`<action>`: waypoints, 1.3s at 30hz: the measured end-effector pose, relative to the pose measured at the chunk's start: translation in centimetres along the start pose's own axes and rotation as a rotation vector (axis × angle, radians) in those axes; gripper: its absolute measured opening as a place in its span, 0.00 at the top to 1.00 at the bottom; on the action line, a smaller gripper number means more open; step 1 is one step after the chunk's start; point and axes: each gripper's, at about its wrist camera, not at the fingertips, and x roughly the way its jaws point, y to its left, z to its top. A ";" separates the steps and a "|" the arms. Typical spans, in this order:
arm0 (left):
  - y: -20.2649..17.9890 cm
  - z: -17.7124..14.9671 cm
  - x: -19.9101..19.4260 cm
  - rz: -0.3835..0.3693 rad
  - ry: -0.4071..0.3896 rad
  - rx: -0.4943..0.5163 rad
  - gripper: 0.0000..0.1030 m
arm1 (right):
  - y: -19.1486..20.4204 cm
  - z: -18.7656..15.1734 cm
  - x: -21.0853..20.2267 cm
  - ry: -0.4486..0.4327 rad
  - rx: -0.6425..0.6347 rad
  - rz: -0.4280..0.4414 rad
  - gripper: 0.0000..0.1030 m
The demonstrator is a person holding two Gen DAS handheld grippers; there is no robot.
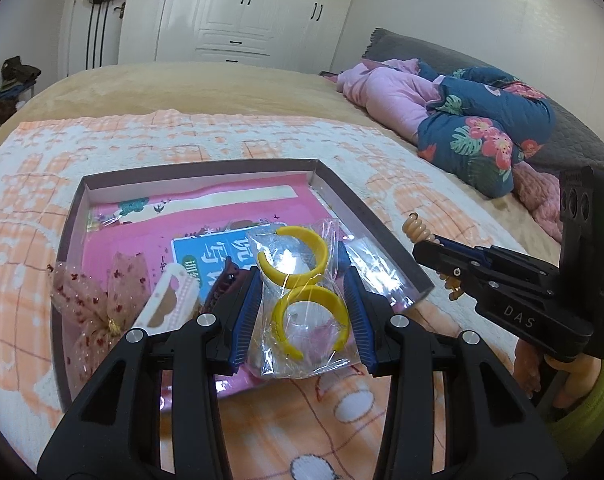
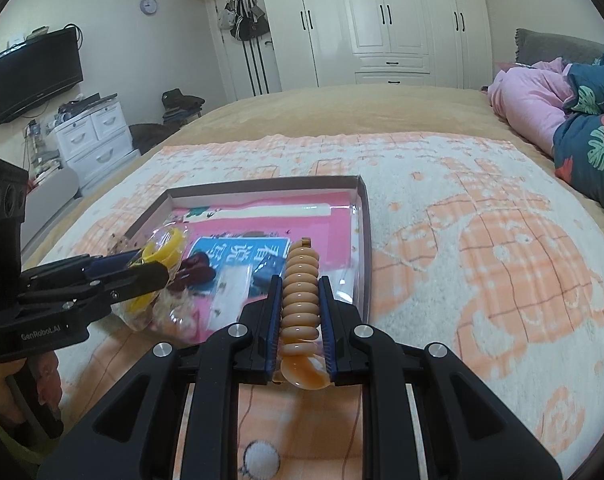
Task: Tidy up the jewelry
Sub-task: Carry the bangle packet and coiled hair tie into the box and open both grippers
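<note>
My left gripper [image 1: 301, 276] is shut on a clear plastic bag [image 1: 302, 344] that holds two yellow C-shaped hoops [image 1: 294, 256]. It hangs over the near part of a shallow brown-rimmed box [image 1: 206, 170] with a pink lining. My right gripper [image 2: 301, 280] is shut on a beige spiral coil hair tie [image 2: 301, 300], over the box's near right corner [image 2: 364, 240]. In the left wrist view the right gripper [image 1: 426, 248] shows at the right with the coil [image 1: 416, 228] in it. In the right wrist view the left gripper [image 2: 150, 268] holds the bag [image 2: 162, 248] at the left.
In the box lie a speckled tulle bow [image 1: 90, 304], a white card [image 1: 170, 300], a dark red hair claw [image 1: 226, 280] and a blue printed card [image 1: 210, 252]. The box rests on an orange-and-white blanket [image 2: 482, 240] on a bed. A folded pink and floral quilt [image 1: 462, 120] lies at the right.
</note>
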 end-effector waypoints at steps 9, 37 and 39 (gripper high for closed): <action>0.9 0.4 1.4 0.008 0.015 -0.014 0.67 | -0.3 0.9 3.1 0.031 -0.006 -0.010 0.83; 2.1 0.1 3.6 0.011 0.056 -0.037 0.66 | -0.1 -0.5 4.5 0.074 0.008 0.009 0.71; 2.0 0.1 3.5 0.009 0.057 -0.039 0.66 | -0.1 -0.7 4.0 0.067 0.010 0.005 0.69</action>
